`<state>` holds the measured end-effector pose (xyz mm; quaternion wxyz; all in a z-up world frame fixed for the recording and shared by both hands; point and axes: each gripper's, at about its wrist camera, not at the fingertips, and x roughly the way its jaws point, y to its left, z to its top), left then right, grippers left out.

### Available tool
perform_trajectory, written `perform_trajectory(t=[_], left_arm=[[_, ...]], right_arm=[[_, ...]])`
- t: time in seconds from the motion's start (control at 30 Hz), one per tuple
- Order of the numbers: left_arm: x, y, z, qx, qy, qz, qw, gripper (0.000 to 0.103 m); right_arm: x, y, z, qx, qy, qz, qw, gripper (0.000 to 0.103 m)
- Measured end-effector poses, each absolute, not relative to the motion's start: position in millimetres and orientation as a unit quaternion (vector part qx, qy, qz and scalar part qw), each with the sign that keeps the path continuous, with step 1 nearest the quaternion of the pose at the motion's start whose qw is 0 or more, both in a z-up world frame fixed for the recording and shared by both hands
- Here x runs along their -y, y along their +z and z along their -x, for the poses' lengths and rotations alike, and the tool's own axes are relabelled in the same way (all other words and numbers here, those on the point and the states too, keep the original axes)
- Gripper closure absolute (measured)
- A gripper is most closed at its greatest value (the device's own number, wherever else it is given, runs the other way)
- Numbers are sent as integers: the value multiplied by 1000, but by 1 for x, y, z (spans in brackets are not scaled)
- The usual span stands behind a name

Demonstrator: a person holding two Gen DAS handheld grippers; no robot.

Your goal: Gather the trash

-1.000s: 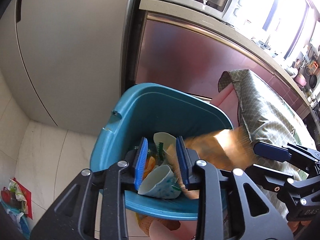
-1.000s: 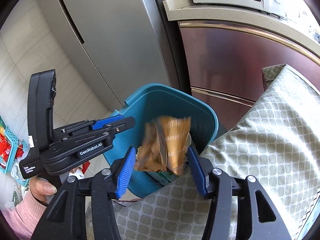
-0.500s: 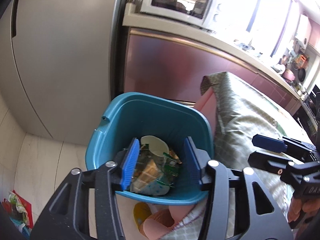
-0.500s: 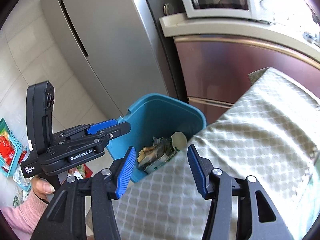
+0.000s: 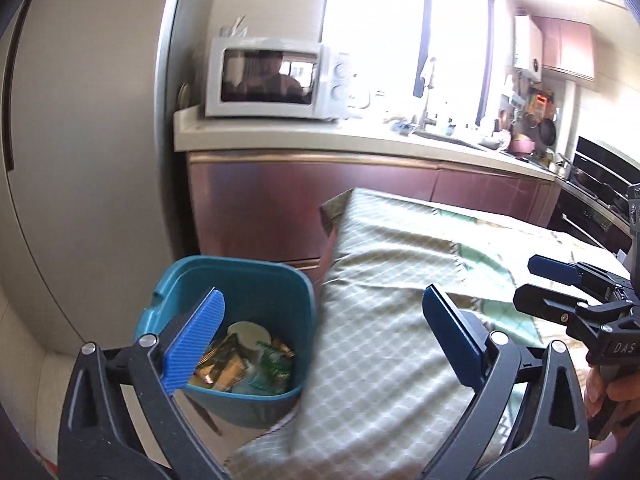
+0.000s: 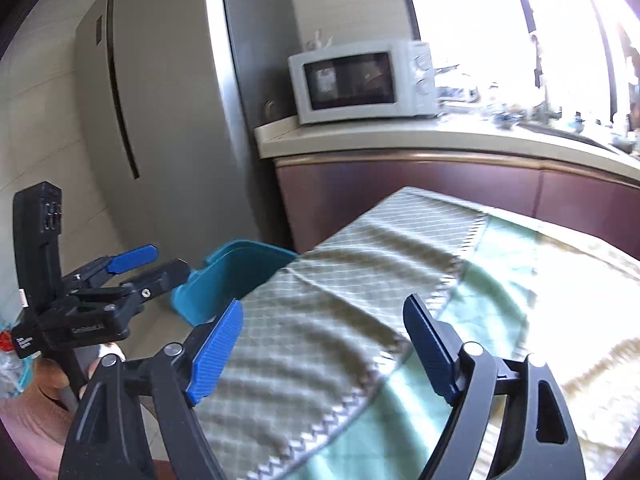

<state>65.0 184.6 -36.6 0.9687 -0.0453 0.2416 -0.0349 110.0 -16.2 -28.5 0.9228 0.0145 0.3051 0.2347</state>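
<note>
A teal trash bin (image 5: 256, 280) stands on the floor at the end of the cloth-covered table (image 5: 384, 360). It holds wrappers (image 5: 224, 370), a paper cup (image 5: 250, 334) and other trash. My left gripper (image 5: 324, 344) is open and empty, above the bin's right rim and the table end. My right gripper (image 6: 324, 346) is open and empty over the table; it also shows in the left wrist view (image 5: 560, 292). The bin's rim (image 6: 236, 264) peeks out left of the table in the right wrist view, with the left gripper (image 6: 152, 266) beside it.
A grey fridge (image 5: 92, 160) stands behind the bin. A white microwave (image 5: 268, 80) sits on the counter (image 5: 360, 140) above red cabinets (image 5: 304, 204). A green patterned cloth (image 6: 400, 320) covers the table. Colourful items (image 6: 6, 344) lie on the floor at left.
The orange wrapper left my right gripper and dropped into the bin. Both grippers opened wider and pulled up and back from the bin, toward the table.
</note>
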Motion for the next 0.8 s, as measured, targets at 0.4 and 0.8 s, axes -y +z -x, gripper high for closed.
perform_trajectory(t=[0.4, 0.8], left_arm=[[-113, -14, -20, -178, -45, 21, 983, 6], [-93, -9, 1, -157, -40, 11, 987, 6]], right_arm=[[96, -17, -48, -223, 93, -31, 970, 6], [125, -14, -12, -188, 26, -34, 981, 6]])
